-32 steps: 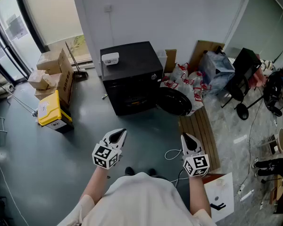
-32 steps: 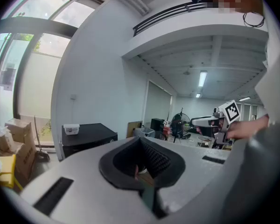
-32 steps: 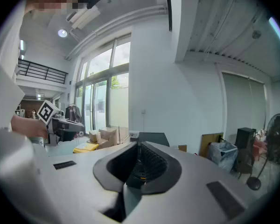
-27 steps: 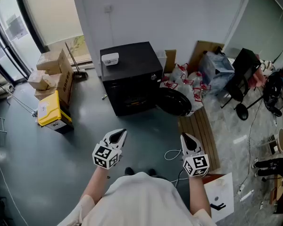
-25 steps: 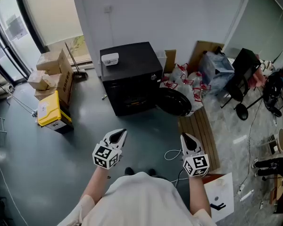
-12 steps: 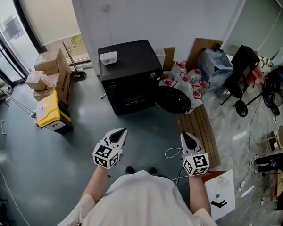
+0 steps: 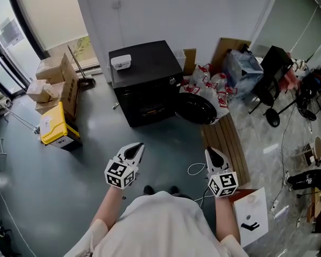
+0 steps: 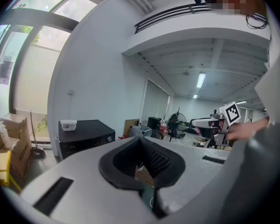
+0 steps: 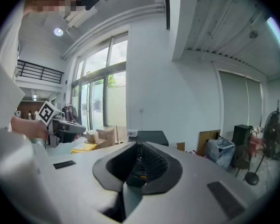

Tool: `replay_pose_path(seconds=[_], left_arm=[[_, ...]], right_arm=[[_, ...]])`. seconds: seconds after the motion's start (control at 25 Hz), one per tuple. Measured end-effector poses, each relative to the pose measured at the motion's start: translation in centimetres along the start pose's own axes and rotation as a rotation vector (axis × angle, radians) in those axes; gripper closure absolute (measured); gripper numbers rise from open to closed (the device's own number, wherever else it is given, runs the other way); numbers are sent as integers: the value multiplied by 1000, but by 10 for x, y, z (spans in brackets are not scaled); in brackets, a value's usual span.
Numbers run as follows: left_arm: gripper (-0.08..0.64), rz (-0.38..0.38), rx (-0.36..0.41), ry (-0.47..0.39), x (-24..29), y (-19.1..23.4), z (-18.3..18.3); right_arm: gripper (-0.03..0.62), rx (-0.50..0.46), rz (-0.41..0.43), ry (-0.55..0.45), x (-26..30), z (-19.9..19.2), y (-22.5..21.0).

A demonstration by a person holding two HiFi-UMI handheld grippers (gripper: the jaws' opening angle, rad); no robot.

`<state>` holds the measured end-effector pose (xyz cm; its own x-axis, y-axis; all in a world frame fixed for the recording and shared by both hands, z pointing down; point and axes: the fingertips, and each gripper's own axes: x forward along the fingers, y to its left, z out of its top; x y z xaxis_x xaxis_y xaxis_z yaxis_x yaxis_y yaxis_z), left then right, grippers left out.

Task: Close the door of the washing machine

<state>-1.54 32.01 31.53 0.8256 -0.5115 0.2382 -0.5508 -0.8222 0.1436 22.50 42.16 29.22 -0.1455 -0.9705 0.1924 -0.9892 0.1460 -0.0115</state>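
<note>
- The head view is showing the door (image 7: pixel 196 109) hanging open beside the washing machine (image 7: pixel 144 84); the left gripper view, only its cabinet.
- Left gripper (image 7: pixel 137 146) and right gripper (image 7: pixel 210 152) are hovering level, well short, jaws closed, empty.

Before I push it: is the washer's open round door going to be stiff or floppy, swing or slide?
The door looks like a rigid round panel: probably stiff, no flex. It hangs open at the front right of the washing machine, apparently hinged there, so it should swing in an arc, not slide. Its thick build suggests moderate weight.
</note>
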Motion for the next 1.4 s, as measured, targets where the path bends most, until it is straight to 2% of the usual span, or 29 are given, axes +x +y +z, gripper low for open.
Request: replay_pose_path(seconds=[0.16, 0.28, 0.48, 1.12, 1.4], left_arm=[[551, -8, -1, 4, -2, 2, -1], [551, -13, -5, 6, -5, 7, -3], [551, -32, -6, 9, -10, 17, -8], [551, -66, -18, 36, -19, 47, -24], [551, -75, -24, 49, -2, 54, -23]], right_arm=[[542, 10, -3, 6, 1, 0, 4], [478, 14, -13, 9, 4, -1, 10], [439, 17, -35, 18, 9, -7, 20], [440, 48, -85, 79, 23, -29, 41], [443, 66, -81, 106, 36, -36, 30]])
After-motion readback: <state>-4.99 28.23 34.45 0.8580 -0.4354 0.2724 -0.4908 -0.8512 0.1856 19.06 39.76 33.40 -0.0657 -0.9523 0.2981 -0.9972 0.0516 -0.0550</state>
